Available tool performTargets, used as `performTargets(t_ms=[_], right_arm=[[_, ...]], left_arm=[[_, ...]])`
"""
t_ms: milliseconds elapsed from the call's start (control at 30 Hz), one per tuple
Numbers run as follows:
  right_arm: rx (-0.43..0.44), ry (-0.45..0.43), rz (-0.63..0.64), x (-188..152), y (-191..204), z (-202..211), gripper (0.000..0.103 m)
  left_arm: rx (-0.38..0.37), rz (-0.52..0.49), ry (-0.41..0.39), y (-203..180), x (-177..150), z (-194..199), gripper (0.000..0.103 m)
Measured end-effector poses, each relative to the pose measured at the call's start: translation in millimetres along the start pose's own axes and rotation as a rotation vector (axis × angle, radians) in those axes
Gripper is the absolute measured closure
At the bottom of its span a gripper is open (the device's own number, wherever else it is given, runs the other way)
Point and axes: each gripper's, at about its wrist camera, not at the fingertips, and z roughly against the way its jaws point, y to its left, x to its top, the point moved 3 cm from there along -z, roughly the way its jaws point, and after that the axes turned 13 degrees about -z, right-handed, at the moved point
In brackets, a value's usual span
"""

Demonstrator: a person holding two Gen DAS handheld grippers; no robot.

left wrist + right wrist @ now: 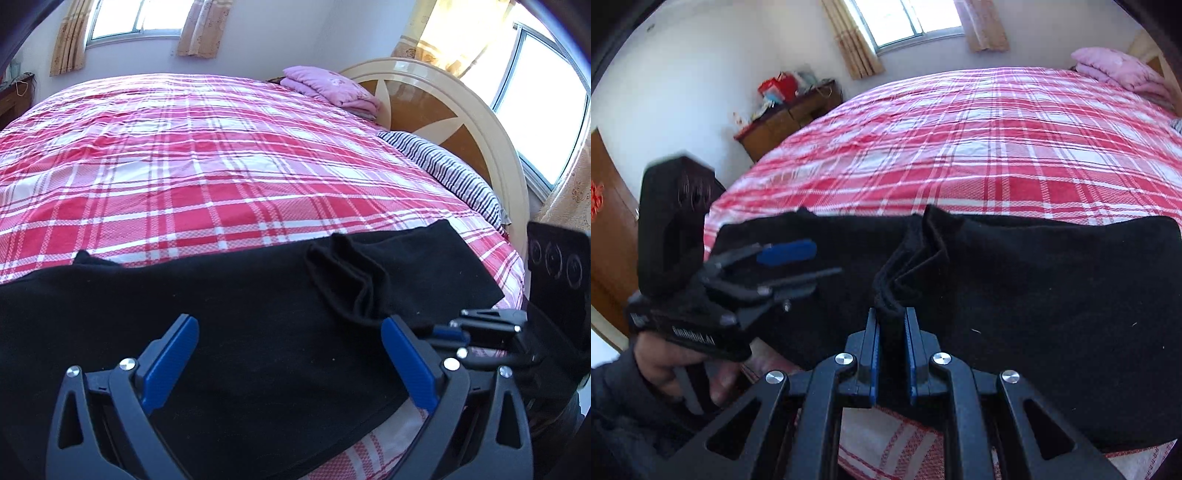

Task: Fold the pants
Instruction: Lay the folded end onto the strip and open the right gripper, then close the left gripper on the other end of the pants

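Black pants (229, 317) lie across the near edge of a bed with a red and white plaid cover (207, 155). My left gripper (290, 332) is open, its blue pads (173, 354) spread just above the flat cloth. My right gripper (892, 314) is shut on a bunched ridge of the pants (1052, 295), which rises in folds just ahead of it. The right gripper also shows in the left wrist view (480, 325), to the right. The left gripper shows blurred in the right wrist view (798, 262), open over the cloth's left part.
A folded pink blanket (328, 88) and a striped pillow (447, 170) lie by the rounded headboard (443, 110). A wooden cabinet (786, 118) with clutter stands by the far wall. A wooden door (609, 229) is at left. The bed's near edge is under the grippers.
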Motion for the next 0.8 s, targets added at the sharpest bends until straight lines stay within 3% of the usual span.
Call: performTargets(t_ms=[233,300,367,533,700,800], right_arm=[[-0.103,0.022,0.134,-10.1,17.2,-9.6,0.086],[-0.095,0.033,0.133,-10.6,16.7,-2.5,0.066],[-0.103,0.036,0.127,-12.0,13.6,7.5,0.055],[-0.146,-0.040,0.074,-11.3,-11.8,41.8,0.055],[-0.217,-0.150,-0.049,0.7,-51.3,68.8,0.055],[-0.248,-0.185,-0.076,4.9,-60.5,74.6,0.055]], left_arm=[[-0.007,0.029,0.007,5.9,-1.2,-4.5,0.003],[-0.024,0.017,0.022,0.8,1.2,-8.8,0.009],[-0.044,0.002,0.034,-5.8,5.2,-13.2,0.013],[-0.056,-0.078,0.054,-29.6,17.3,-30.1,0.014],[-0.064,-0.099,0.076,-42.3,26.3,-47.9,0.045],[-0.037,-0.113,0.081,-42.6,28.0,-50.1,0.074]])
